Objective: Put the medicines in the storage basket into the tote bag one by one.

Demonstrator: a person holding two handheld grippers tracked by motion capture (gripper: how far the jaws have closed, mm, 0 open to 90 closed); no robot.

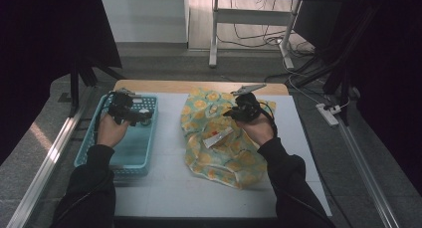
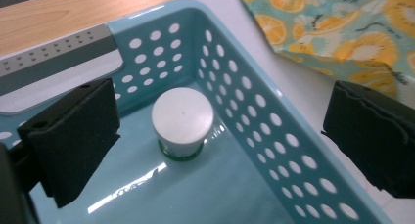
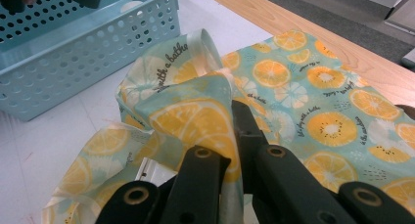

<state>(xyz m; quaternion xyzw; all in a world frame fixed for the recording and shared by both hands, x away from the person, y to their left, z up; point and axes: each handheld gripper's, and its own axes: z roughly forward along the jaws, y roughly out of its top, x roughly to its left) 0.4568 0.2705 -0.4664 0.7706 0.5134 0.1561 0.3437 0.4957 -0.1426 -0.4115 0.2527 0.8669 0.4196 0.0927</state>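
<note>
Over the far end of the basket [image 1: 132,158] [image 2: 254,116], at the left of the table [image 1: 169,188]: left gripper [image 1: 130,113] [image 2: 222,114], jaws wide apart, gripping nothing. Straight ahead of and below those jaws, inside the basket's far corner: small jar [image 2: 182,117] with a white cap, upright, centred between the two pads yet touched by neither. Close to the basket's right wall, apart from it by a narrow gap.

At the right, over the orange-print cloth bag [image 1: 224,163] [image 3: 318,87]: right gripper [image 1: 239,111] [image 3: 237,114], jaws together and clamped on a fold of the bag near its far edge, lifting that fold off the table.

Just near and left of the right gripper, on the bag: flat white packet [image 1: 217,137] [image 3: 147,172] with a red mark, long axis slanting from near-left to far-right.

Judged from this: right hand nearer the packet but busy holding the cloth; left hand free, well apart from the packet, with the basket's right wall between. For a grab at the jar, only a short drop straight down needed, jaws already astride it. For the packet, a sweep right across the basket wall, with jaws turned across the packet's short side.
</note>
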